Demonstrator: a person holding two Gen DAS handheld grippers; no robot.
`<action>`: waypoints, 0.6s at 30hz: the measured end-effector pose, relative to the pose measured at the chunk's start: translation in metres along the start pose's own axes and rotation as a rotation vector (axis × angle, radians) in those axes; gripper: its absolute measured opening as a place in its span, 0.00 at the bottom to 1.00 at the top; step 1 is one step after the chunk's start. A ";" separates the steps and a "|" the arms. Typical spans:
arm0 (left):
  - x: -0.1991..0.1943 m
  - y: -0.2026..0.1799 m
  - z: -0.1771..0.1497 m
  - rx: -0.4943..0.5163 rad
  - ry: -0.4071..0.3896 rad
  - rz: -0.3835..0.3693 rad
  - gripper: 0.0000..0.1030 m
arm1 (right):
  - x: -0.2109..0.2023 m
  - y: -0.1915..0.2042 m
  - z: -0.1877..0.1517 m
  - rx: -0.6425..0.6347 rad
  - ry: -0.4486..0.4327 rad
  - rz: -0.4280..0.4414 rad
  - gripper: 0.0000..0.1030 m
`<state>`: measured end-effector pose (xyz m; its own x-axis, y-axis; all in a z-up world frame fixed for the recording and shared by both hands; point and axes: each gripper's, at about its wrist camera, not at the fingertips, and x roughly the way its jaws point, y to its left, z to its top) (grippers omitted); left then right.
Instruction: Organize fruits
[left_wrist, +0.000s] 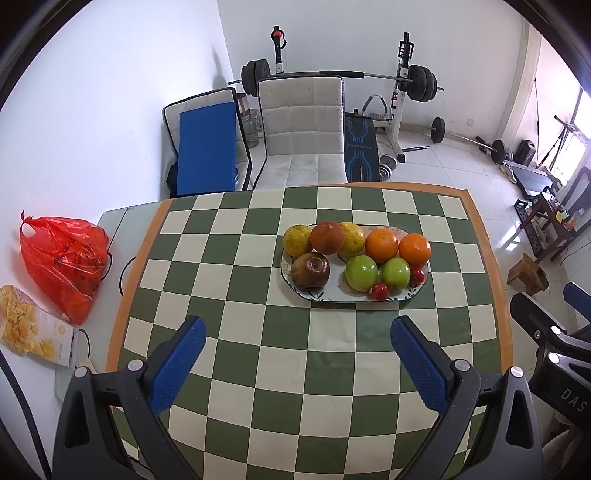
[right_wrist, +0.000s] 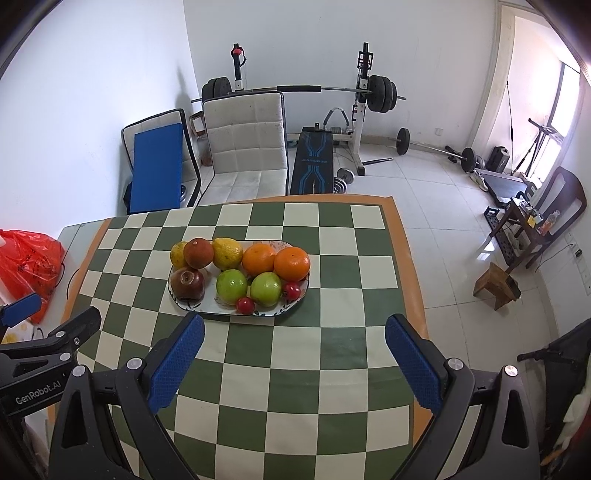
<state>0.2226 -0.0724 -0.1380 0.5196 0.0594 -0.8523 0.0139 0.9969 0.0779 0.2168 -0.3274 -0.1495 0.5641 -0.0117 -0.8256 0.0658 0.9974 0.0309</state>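
Fruits sit grouped on an oval plate (left_wrist: 369, 297), ahead of both grippers on the checkered tablecloth (left_wrist: 258, 369). Judging from that, sorting looks done or nearly so; a good move now is backing off, or approaching low and square without nudging the small ones. Left to right from the left gripper (left_wrist: 297, 363): dark apple (left_wrist: 309, 270) nearest-left, yellow citrus (left_wrist: 296, 240) and a brownish fruit (left_wrist: 327, 237) behind it, two green apples (left_wrist: 361, 272), two oranges (left_wrist: 382, 244) further back, small red fruits (left_wrist: 380, 291) at the near-right rim. Left gripper jaws spread wide, holding nothing, touching nothing. Right gripper (right_wrist: 294, 362) likewise spread wide and empty, plate ahead and to its left, just past its left fingertip.
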 end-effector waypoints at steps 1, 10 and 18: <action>0.001 0.000 0.000 0.001 -0.002 -0.001 0.99 | 0.000 0.000 0.000 -0.001 0.001 0.001 0.97; -0.006 -0.004 -0.001 -0.003 -0.014 0.000 0.99 | 0.005 -0.004 0.000 0.010 -0.003 -0.001 0.97; -0.011 -0.007 -0.001 -0.001 -0.023 0.004 0.99 | 0.001 -0.011 -0.002 0.015 -0.016 -0.001 0.97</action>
<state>0.2160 -0.0802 -0.1292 0.5396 0.0617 -0.8397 0.0109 0.9967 0.0802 0.2153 -0.3381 -0.1520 0.5771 -0.0136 -0.8166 0.0784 0.9962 0.0388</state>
